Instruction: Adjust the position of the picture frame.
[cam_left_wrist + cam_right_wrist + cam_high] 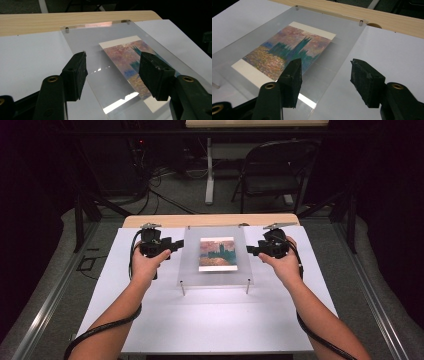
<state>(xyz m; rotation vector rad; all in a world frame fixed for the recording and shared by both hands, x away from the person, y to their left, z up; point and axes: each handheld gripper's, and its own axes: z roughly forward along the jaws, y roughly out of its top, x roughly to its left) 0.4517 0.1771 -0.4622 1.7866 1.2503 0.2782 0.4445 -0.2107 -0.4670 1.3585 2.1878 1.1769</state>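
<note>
A clear acrylic panel [192, 265] rests on short metal pins in the middle of the white table cover. Under it lies a colourful painting print [217, 254] with a cream border. My left gripper [172, 245] hovers at the panel's left edge. In the left gripper view my left gripper [113, 65] is open, with the panel [87, 37] and print [125, 55] showing between the pads, which press on nothing. My right gripper [250, 250] is at the panel's right edge. There too my right gripper [325, 65] is open, above the edge of the panel [347, 42] beside the print [294, 47].
Two front pins [182, 289] stick out below the panel's near edge. A bare wooden strip of tabletop [210, 220] runs along the back. A folding chair [275, 170] and a table leg stand on the floor beyond. White cover [210, 320] stretches toward the near edge.
</note>
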